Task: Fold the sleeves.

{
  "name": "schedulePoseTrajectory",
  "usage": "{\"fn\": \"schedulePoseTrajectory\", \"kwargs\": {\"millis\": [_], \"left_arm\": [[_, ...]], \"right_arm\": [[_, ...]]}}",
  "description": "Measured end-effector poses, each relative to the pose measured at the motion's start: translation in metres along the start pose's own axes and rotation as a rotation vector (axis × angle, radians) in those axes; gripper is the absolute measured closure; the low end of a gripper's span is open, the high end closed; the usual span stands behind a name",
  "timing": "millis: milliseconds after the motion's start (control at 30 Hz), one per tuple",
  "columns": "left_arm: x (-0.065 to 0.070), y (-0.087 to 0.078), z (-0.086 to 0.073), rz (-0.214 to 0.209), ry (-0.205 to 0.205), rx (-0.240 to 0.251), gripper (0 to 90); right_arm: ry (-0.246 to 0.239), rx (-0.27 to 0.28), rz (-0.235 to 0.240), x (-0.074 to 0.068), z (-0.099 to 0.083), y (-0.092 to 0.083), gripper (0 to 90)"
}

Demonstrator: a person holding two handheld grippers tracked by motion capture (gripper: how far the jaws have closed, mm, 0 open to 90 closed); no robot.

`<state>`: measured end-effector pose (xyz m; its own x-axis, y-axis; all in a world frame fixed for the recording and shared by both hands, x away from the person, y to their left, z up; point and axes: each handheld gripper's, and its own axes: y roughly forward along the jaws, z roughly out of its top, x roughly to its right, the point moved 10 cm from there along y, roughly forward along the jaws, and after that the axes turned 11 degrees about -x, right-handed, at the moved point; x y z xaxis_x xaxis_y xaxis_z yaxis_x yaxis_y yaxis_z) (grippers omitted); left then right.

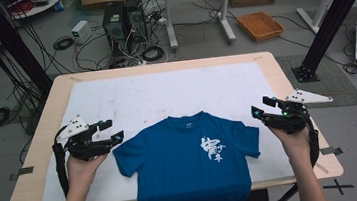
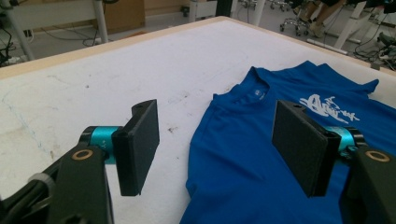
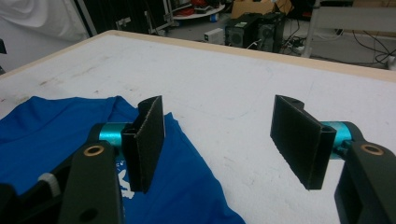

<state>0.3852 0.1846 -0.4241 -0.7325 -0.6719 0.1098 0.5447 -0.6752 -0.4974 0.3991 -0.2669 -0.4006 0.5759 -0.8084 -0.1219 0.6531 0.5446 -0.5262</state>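
Flanking the blue T-shirt [image 1: 190, 162], left gripper [image 1: 111, 130] and right gripper [image 1: 262, 108], jaws wide apart, grasping nothing.

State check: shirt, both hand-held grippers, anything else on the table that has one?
blue T-shirt: spread flat, print side up, sleeves out, hem hanging over the table's near edge; untouched.
left hand-held gripper: open, nothing between the jaws, held beside the shirt's sleeve.
right hand-held gripper: open, nothing between the jaws, held beside the other sleeve.
white mat: lying flat on the table, scuffed and stained.
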Motion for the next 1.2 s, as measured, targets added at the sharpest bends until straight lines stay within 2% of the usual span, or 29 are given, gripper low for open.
{"fn": "schedulePoseTrajectory", "kwargs": {"millis": [133, 367, 533, 600, 667, 700, 800, 900, 1000, 1033, 1100, 1200], "left_arm": [[-0.004, 0.000, -0.003, 0.004, -0.020, -0.011, 32.7], [-0.014, 0.005, -0.017, 0.001, -0.074, -0.067, 33.9], [-0.022, 0.008, -0.031, -0.012, -0.112, -0.134, 41.2], [-0.025, 0.010, -0.040, -0.014, -0.142, -0.169, 43.2], [-0.026, 0.011, -0.043, -0.017, -0.143, -0.183, 47.5], [-0.029, 0.012, -0.051, -0.007, -0.154, -0.208, 48.9], [-0.033, 0.013, -0.063, -0.019, -0.181, -0.242, 53.0], [-0.033, 0.016, -0.073, -0.027, -0.185, -0.281, 55.9], [-0.030, 0.018, -0.079, -0.020, -0.172, -0.317, 60.1], [-0.030, 0.018, -0.079, -0.020, -0.172, -0.317, 60.5], [-0.028, 0.021, -0.084, -0.016, -0.172, -0.352, 65.6], [-0.029, 0.022, -0.086, -0.004, -0.167, -0.357, 72.2]], "right_arm": [[0.001, 0.000, -0.002, 0.001, 0.000, 0.000, 35.0], [0.005, 0.005, -0.005, 0.001, 0.001, -0.002, 34.9], [0.009, 0.003, -0.008, 0.004, 0.000, -0.001, 34.7], [0.011, 0.003, -0.008, 0.004, 0.000, -0.001, 34.7], [0.010, 0.006, -0.011, 0.004, 0.000, -0.002, 34.7], [0.010, 0.008, -0.010, 0.004, 0.000, -0.002, 34.7], [0.011, 0.010, -0.010, 0.005, 0.000, -0.003, 34.6], [0.012, 0.012, -0.011, 0.005, 0.001, -0.003, 34.6], [0.012, 0.008, -0.012, 0.005, 0.000, -0.003, 34.6], [0.012, 0.008, -0.011, 0.005, 0.000, -0.003, 34.6], [0.013, 0.009, -0.012, 0.005, 0.001, -0.003, 34.7], [0.012, 0.008, -0.012, 0.005, 0.001, -0.003, 34.7]]}}
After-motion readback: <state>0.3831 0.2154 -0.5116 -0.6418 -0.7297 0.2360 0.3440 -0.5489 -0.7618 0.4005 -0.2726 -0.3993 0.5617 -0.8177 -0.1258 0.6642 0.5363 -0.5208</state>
